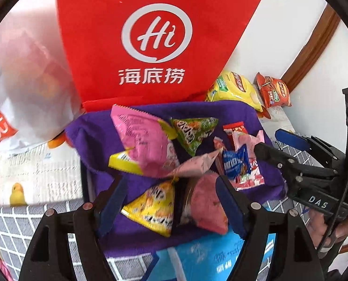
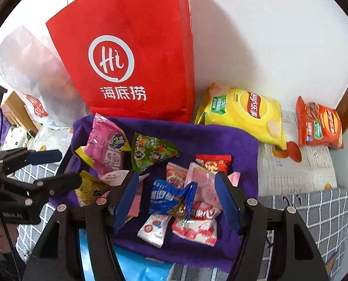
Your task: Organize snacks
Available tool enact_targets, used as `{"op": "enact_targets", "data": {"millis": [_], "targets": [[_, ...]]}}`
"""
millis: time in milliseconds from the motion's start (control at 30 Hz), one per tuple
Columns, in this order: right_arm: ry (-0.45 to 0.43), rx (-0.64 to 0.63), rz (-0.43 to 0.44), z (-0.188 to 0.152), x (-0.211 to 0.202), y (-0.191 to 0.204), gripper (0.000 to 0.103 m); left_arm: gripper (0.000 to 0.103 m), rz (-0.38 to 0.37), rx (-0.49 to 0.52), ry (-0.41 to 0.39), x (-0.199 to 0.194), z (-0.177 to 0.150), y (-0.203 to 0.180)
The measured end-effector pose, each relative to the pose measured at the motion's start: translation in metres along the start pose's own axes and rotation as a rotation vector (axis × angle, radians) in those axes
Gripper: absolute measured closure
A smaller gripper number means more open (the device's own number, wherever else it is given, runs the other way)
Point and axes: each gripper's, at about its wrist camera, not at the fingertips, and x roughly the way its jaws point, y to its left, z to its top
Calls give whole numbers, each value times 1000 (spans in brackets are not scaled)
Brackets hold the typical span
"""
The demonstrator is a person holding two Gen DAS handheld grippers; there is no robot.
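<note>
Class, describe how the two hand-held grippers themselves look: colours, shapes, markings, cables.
Left hand-held gripper and right hand-held gripper: black frames, silver rivets, flat blue finger pads. The right one carries white "DAS" lettering and a thin black cable.

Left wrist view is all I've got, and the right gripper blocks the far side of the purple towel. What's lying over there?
Observer: A small white-and-red packet lies at the near edge of the purple towel, beside the pink-and-white packet.
Operator: Is the right gripper holding anything?
Observer: No. The right gripper is open, its blue pads either side of the blue candy wrapper, not closed on it.
Operator: I only see part of the yellow chip bag. How does it lie?
Observer: The yellow chip bag lies off the towel on the printed mat, right of the red paper bag; the orange chip bag lies apart from it, further right.
</note>
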Motion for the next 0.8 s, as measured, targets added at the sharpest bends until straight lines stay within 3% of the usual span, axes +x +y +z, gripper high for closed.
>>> {"op": "enact_targets", "data": {"millis": [267,367,533,800], "targets": [[-13,30,-19,-21,-35,11,36,25,12,-39,-23,-31,-26,-3],[-31,36,-26,-33,-57,16,36,14,27,-22,-67,-55,-41,-13],[-74,55,-29,-55,-101,25,36,9,67,-10,-126,-91,-65,-29],[-121,82,-55,-106,-161,38,32,8,91,-6,-193,-138,-117,-48]]}}
